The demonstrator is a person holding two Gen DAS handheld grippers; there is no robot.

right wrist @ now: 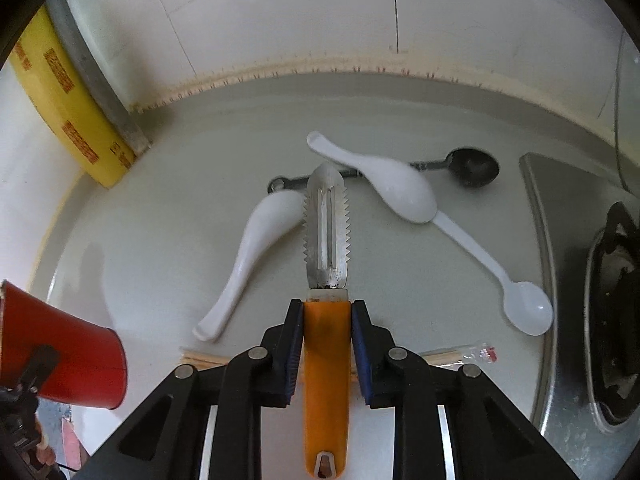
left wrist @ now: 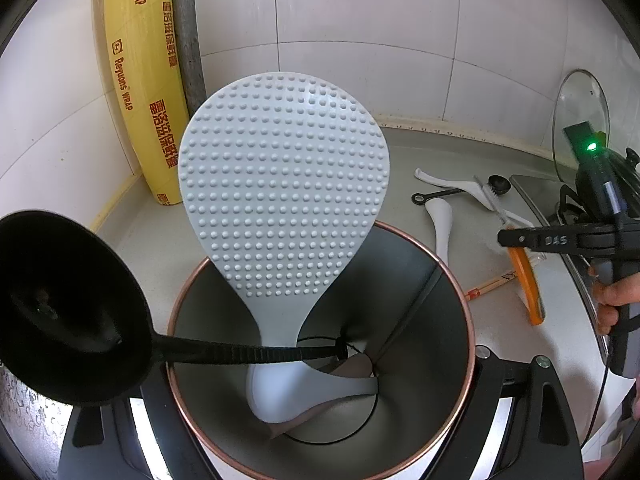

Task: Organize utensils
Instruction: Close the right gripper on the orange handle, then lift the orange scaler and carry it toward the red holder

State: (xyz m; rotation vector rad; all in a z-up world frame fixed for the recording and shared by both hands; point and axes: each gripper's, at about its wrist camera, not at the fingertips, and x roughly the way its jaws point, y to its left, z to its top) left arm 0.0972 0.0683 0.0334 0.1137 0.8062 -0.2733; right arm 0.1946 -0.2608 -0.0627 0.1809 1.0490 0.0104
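The yellow roll reads "Reyons WRAP". My right fingers clamp the orange-handled peeler, serrated blade forward, above the worktop. My left fingers grip the cup holding utensils.

Home kitchen – tiled wall, grey counter, gas hob, glass pot lid.
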